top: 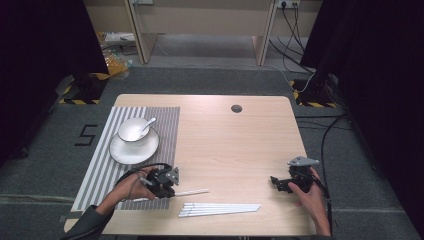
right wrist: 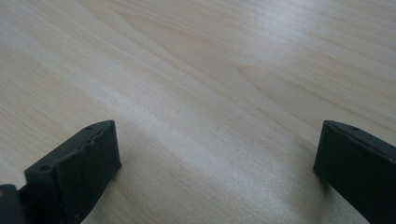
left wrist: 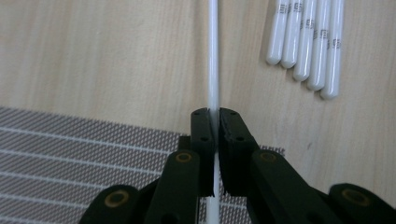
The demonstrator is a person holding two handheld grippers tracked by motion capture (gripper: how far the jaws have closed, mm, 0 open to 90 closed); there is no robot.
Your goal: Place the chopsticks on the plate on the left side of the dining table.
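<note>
Pinching a single white chopstick [left wrist: 213, 70] between them, the left gripper's [left wrist: 215, 122] fingers [left wrist: 201, 135] are clenching tight on the thin rod, which is running straight up the left gripper view from between the pads and out over the pale wood. In the high view the left gripper [top: 163, 183] is sitting at the near right corner of the striped placemat [top: 100, 170], and the chopstick [top: 192, 192] is lying almost level, its free end pointing toward the middle of the bench [top: 235, 145] while its other end is crossing the mat's edge. Whether the rod is resting on the wood or hanging just above it is not clear.

Just beside it, nearer the front edge, a bundle of white chopsticks [top: 220, 209] is lying side by side, not touching the gripped one; the left gripper view is showing their rounded tips [left wrist: 306, 46] in a staggered row.

Farther up the placemat, a white bowl [top: 133, 130] with a spoon [top: 148, 126] in it is standing on a white saucer [top: 131, 150].

Well apart, at the right side of the bench, the right gripper [top: 280, 183] is being held in the person's hand, its fingers [right wrist: 79, 168] standing wide and released over bare wood, grasping nothing.
</note>
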